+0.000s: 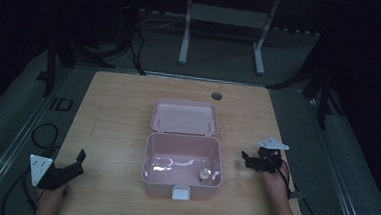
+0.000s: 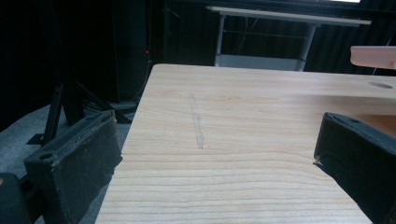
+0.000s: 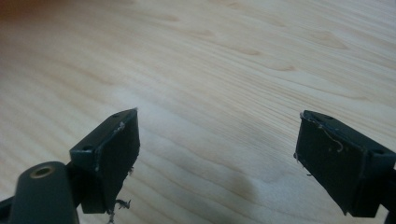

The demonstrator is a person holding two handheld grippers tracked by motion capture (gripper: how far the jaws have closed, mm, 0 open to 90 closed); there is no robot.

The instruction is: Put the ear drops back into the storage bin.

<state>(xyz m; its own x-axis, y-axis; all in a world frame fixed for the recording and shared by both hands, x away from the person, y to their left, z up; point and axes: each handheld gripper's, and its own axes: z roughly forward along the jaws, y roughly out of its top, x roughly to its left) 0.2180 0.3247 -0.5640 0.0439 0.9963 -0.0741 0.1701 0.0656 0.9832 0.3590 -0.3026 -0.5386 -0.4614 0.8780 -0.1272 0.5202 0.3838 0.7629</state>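
Note:
A pink box (image 1: 183, 159) stands open in the middle of the wooden table (image 1: 117, 123), its lid (image 1: 184, 117) laid back flat behind it. Inside, near the front right corner, sits a small grey round object (image 1: 204, 174). My left gripper (image 1: 72, 168) rests at the table's front left corner, open, with nothing between its jaws; in the left gripper view (image 2: 215, 154) they frame bare wood. My right gripper (image 1: 248, 161) hovers just right of the box, open and pointing left toward it, with bare table between its pads (image 3: 217, 149).
A white latch (image 1: 181, 192) sits on the box's front wall. A round cable hole (image 1: 217, 95) marks the table's far side. A white desk frame (image 1: 223, 24) stands beyond the table. Cables (image 1: 41, 133) lie on the floor at left.

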